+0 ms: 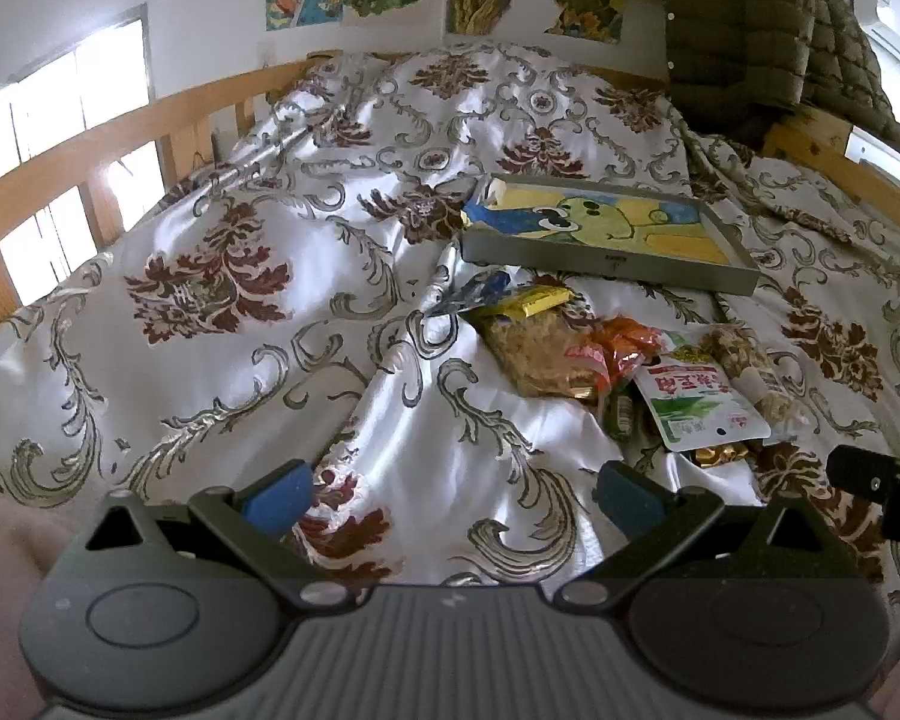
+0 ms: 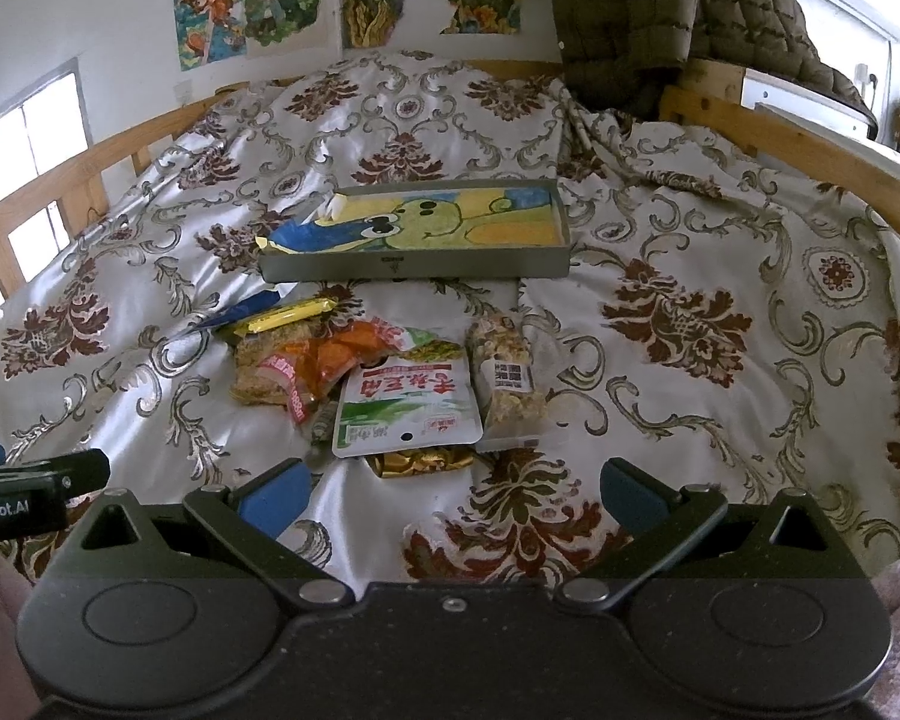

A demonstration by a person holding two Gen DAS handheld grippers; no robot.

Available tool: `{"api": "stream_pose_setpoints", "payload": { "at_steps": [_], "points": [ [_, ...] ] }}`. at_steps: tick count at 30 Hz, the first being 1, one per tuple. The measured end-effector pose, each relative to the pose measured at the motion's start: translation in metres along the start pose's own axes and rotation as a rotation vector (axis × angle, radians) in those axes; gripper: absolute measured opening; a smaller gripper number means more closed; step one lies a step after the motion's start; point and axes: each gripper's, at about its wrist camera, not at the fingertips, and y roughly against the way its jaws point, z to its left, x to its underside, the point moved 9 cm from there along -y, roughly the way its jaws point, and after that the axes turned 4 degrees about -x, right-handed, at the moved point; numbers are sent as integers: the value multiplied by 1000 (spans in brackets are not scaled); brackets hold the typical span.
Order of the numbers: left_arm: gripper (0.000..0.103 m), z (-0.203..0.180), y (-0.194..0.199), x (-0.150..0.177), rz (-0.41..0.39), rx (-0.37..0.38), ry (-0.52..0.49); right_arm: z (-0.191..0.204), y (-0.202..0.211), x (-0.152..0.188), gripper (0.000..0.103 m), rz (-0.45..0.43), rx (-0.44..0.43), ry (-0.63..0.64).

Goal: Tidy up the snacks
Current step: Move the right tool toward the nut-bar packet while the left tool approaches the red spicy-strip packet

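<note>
A heap of snacks [image 2: 384, 384] lies on the bed [image 2: 690, 312], on a white quilt with dark red flowers, just in front of a shallow grey tray [image 2: 414, 267] lined with a frog picture. In the heap: a white and green pouch [image 2: 408, 414], an orange bag [image 2: 330, 366], a yellow bar [image 2: 288, 315] and a clear pack of pale bits [image 2: 507, 384] — some touching or overlapping. The left hand-held gripper [image 1: 450, 498] hovers over bare quilt left of the heap, fingers spread apart, holding nothing. The right hand-held gripper [image 2: 450, 495] — likewise spread and empty — sits near the heap's closest edge, by a gold wrapper [image 2: 420, 459].
</note>
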Motion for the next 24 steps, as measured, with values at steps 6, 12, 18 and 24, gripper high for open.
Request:
{"api": "stream_pose_setpoints", "payload": {
  "at_steps": [6,12,18,24],
  "points": [
    [103,2,-6,-6,27,6,32,-2,-4,-2,102,15,-1,-36],
    [103,5,-17,-12,63,4,62,-5,-13,-11,102,41,2,-34],
    [103,-4,-33,-31,55,2,-41,7,-34,-29,102,58,-115,67],
    [103,-17,-64,-69,-7,52,-182,24,-75,-46,102,118,-246,187]
  ]
}}
